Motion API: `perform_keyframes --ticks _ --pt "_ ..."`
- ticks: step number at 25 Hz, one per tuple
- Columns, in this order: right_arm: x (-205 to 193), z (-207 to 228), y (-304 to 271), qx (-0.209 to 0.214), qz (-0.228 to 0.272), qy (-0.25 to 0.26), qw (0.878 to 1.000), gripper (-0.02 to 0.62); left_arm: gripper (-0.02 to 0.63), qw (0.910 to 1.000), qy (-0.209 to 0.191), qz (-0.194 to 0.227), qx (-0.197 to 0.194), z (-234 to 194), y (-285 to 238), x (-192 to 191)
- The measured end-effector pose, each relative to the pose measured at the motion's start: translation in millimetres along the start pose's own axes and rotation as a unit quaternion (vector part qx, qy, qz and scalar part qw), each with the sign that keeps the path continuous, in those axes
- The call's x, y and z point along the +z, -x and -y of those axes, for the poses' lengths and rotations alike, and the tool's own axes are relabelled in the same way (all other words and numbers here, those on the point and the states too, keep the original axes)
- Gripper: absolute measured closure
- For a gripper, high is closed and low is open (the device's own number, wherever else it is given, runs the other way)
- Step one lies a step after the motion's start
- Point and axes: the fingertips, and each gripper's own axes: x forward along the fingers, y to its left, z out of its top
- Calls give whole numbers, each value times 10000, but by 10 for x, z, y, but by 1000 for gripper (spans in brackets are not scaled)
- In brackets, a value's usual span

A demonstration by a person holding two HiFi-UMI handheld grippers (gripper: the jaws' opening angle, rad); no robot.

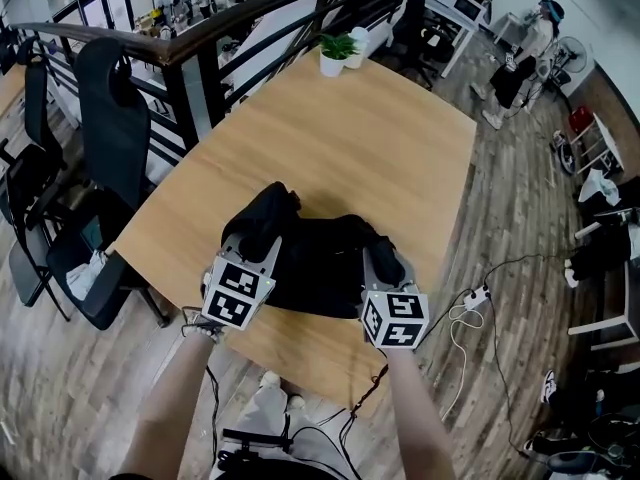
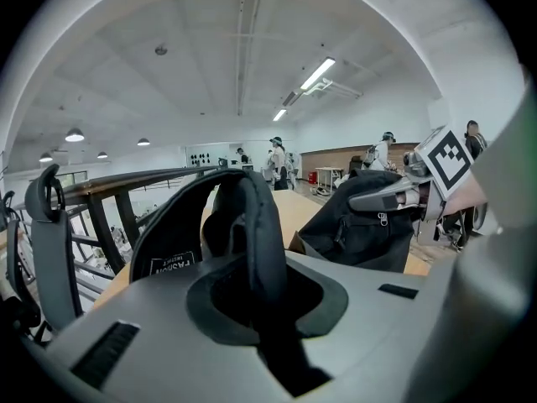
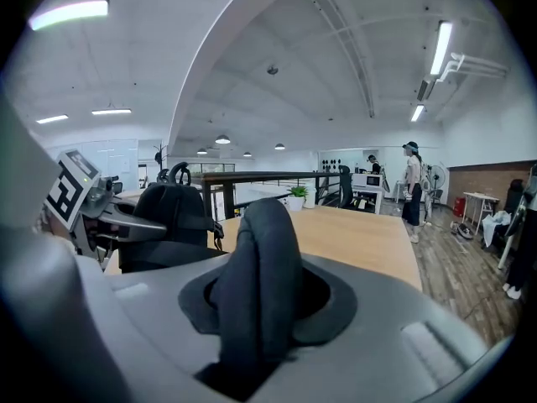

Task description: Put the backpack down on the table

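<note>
Near table [image 1: 350, 148] edge, backpack [image 1: 320, 263], underside hidden

Wooden floor [image 1: 90, 398], black railing [image 1: 250, 13]

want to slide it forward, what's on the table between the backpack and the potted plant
Nothing: the head view shows only bare wooden table between the backpack and the potted plant at the far edge.
</note>
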Motion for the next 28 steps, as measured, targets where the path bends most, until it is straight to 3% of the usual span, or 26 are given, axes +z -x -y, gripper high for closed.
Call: perform_keyframes --ticks 8,16,19,22,28 --pt "-314 -8 -88 184 -421 -118 9989 476 557 9999 -56 -76 -129 77 -103 -138" --pt "-427 -13 -119 216 -651 -201 9974 425 474 9993 -122 -162 -312 145 -158 -175" --pt "-384 -24 -80 268 -626 -351 9971 356 424 9990 -53 -159 -426 188 -96 -141" --pt "-328 14 -39 206 -517 -520 9971 339 408 9987 70 -68 -493 206 -9 -79" --pt "-155 51 127 96 -342 -312 9989 337 405 9995 93 85 -299 149 262 77"
